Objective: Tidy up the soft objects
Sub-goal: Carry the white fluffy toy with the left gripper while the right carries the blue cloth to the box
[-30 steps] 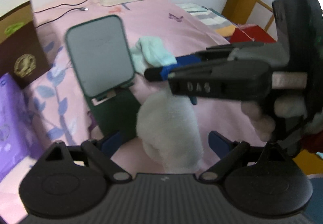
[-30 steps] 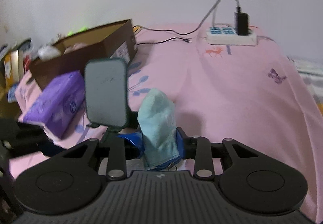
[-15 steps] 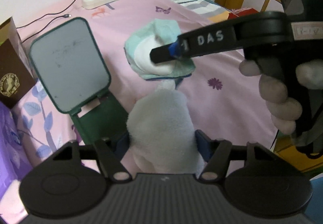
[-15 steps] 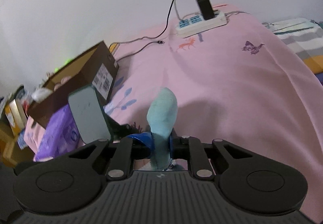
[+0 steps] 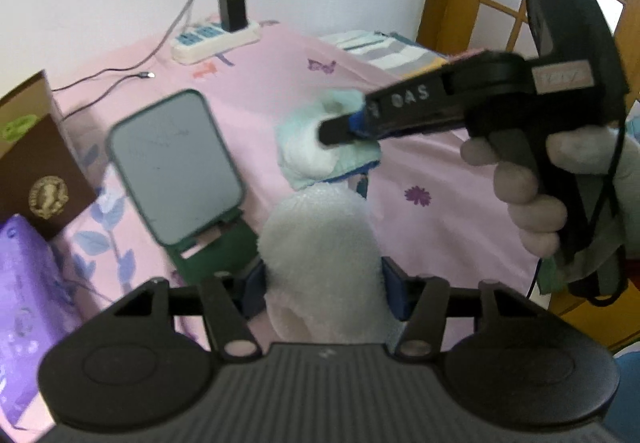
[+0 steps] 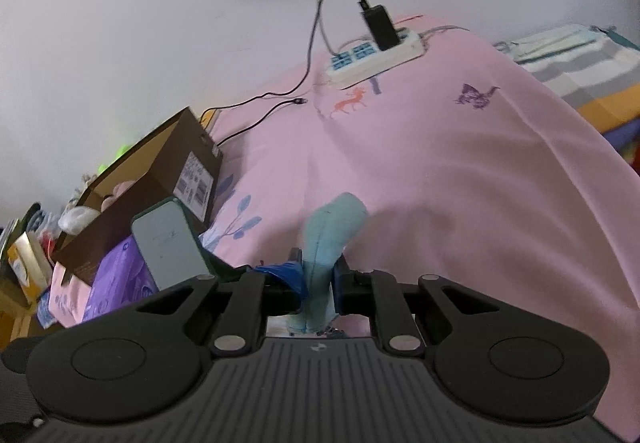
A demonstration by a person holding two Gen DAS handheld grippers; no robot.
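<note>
My left gripper is shut on a fluffy white sock that stands up between its blue pads, above the pink bedspread. My right gripper is shut on a light teal sock. In the left wrist view the right gripper comes in from the right, held in a gloved hand, with the teal sock bunched at its tip just beyond the white sock.
A green-cased tablet stands propped on the bed at the left. A brown cardboard box with soft items and a purple pack lie beyond it. A power strip with charger and cables sits near the wall.
The right gripper has lifted and tilted with the teal sock, staying just beyond the white sock. The left gripper has risen a little with the white sock.
</note>
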